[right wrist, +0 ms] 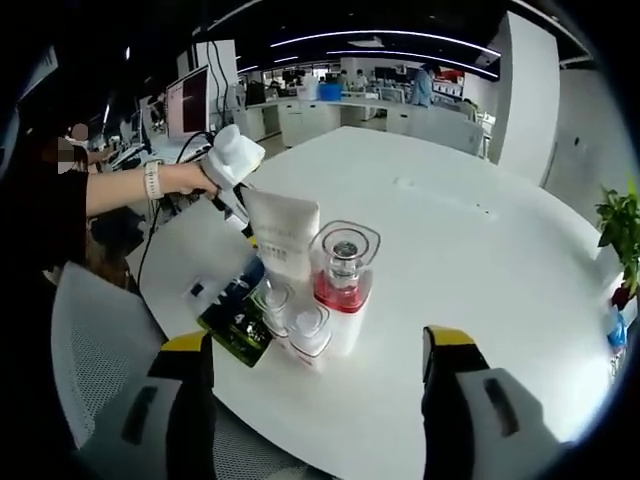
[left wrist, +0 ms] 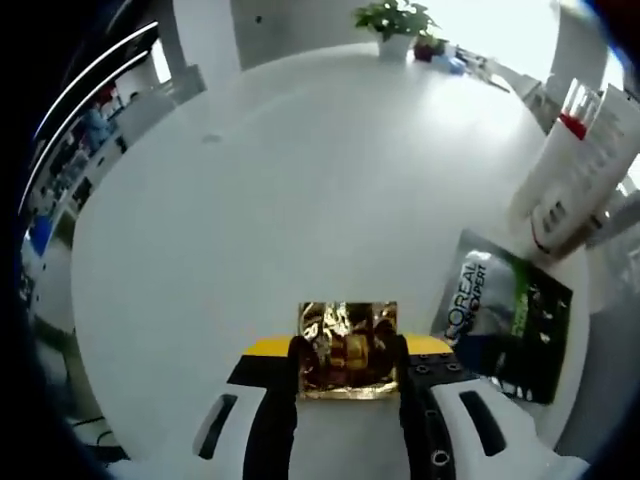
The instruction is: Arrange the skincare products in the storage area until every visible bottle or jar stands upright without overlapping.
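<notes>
My left gripper (left wrist: 348,352) is shut on a small gold foil packet (left wrist: 347,322), held low over the white round table (left wrist: 300,180). To its right lie a dark L'Oreal sachet (left wrist: 508,318) and a white tube with red trim (left wrist: 578,165), tilted in this view. In the right gripper view a clear bottle of red liquid (right wrist: 344,270) stands upright next to a white tube (right wrist: 283,236), two small clear jars (right wrist: 290,312) and the dark sachet (right wrist: 236,316). My right gripper (right wrist: 322,400) is open, close in front of this group with nothing between its jaws. The left gripper (right wrist: 231,160), in a person's hand, hovers behind the group.
A potted plant (left wrist: 395,22) stands at the far table edge, with small items beside it. The products sit close to the table's edge (right wrist: 200,345). A white mesh chair (right wrist: 95,340) stands beside that edge. Desks and monitors (right wrist: 188,100) lie beyond.
</notes>
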`<action>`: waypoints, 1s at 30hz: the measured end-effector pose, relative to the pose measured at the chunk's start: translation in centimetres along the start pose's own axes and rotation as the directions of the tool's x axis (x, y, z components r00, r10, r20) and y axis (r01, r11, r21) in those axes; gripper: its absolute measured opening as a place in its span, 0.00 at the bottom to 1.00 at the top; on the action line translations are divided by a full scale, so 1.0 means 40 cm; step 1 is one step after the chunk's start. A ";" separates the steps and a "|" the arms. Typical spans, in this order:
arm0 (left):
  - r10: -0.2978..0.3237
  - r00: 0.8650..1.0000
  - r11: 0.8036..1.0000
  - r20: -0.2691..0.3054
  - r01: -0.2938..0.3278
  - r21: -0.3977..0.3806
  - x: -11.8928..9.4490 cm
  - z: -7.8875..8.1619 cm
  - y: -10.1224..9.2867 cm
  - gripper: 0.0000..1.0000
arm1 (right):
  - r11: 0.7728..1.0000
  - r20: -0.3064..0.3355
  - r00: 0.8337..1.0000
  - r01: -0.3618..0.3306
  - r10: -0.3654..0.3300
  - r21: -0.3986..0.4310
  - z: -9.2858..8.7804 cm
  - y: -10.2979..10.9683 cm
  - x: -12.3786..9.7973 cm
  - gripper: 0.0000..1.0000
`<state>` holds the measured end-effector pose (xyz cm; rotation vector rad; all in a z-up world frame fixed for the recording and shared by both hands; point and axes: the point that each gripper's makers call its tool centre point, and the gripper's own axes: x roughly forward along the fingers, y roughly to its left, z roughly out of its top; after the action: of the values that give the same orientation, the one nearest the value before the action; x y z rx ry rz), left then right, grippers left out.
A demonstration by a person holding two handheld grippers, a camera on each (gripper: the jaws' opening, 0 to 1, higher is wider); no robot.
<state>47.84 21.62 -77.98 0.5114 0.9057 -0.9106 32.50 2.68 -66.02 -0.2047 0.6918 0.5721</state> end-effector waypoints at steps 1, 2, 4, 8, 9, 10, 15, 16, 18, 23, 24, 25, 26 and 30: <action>-0.001 1.000 1.000 -0.001 0.001 0.003 -0.004 -0.004 0.000 0.36 | 1.000 0.001 1.000 -0.002 0.002 0.001 0.001 0.001 0.000 0.87; -0.002 1.000 1.000 0.000 0.002 0.003 -0.006 -0.005 -0.001 0.36 | 1.000 0.005 1.000 -0.004 0.004 0.002 0.002 0.001 0.000 0.87; -0.009 1.000 1.000 0.000 0.009 0.002 -0.011 -0.010 -0.003 0.36 | 1.000 0.005 1.000 -0.004 0.004 0.000 0.004 0.001 -0.001 0.87; -0.016 1.000 1.000 -0.006 0.016 0.016 -0.020 -0.019 -0.007 0.36 | 1.000 0.009 1.000 -0.002 0.002 -0.003 0.006 0.000 -0.004 0.87; -0.014 1.000 1.000 -0.007 0.014 0.017 -0.022 -0.020 -0.007 0.36 | 1.000 0.010 1.000 -0.001 0.001 -0.004 0.006 0.000 -0.005 0.87; -0.011 1.000 1.000 -0.008 0.011 0.020 -0.025 -0.022 -0.007 0.36 | 1.000 0.008 1.000 -0.003 0.003 -0.005 0.004 0.001 -0.005 0.87; -0.009 1.000 0.999 -0.014 0.010 0.041 -0.039 -0.033 -0.011 0.36 | 1.000 0.012 1.000 0.001 -0.001 -0.002 0.003 -0.001 -0.008 0.87; -0.008 1.000 0.999 -0.015 0.009 0.042 -0.041 -0.035 -0.011 0.36 | 1.000 0.015 1.000 0.001 -0.001 -0.001 0.004 -0.001 -0.009 0.87; -0.011 1.000 0.999 -0.016 0.011 0.053 -0.044 -0.039 -0.014 0.36 | 1.000 0.019 1.000 0.004 -0.004 0.000 0.007 -0.002 -0.010 0.87; -0.007 0.999 0.996 -0.035 0.010 0.084 -0.054 -0.057 -0.020 0.36 | 1.000 0.021 1.000 0.002 -0.001 -0.005 0.009 0.001 -0.010 0.87; -0.011 0.999 0.996 -0.034 0.014 0.088 -0.056 -0.059 -0.023 0.36 | 1.000 0.021 1.000 0.001 -0.001 -0.006 0.010 0.002 -0.010 0.87; -0.013 0.999 0.996 -0.032 0.016 0.085 -0.058 -0.060 -0.024 0.36 | 1.000 0.020 1.000 -0.001 0.001 -0.006 0.009 0.003 -0.010 0.87; -0.020 0.999 0.996 -0.031 0.023 0.089 -0.060 -0.062 -0.028 0.36 | 1.000 0.020 1.000 0.000 0.000 -0.006 0.009 0.003 -0.010 0.87; -0.010 0.998 0.990 -0.057 0.018 0.140 -0.066 -0.077 -0.031 0.36 | 1.000 0.018 1.000 0.000 0.000 -0.006 0.008 0.002 -0.010 0.87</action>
<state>44.63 24.34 -77.46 0.6552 0.9010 -0.9819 32.38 2.69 -65.53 -0.2052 0.6724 0.5756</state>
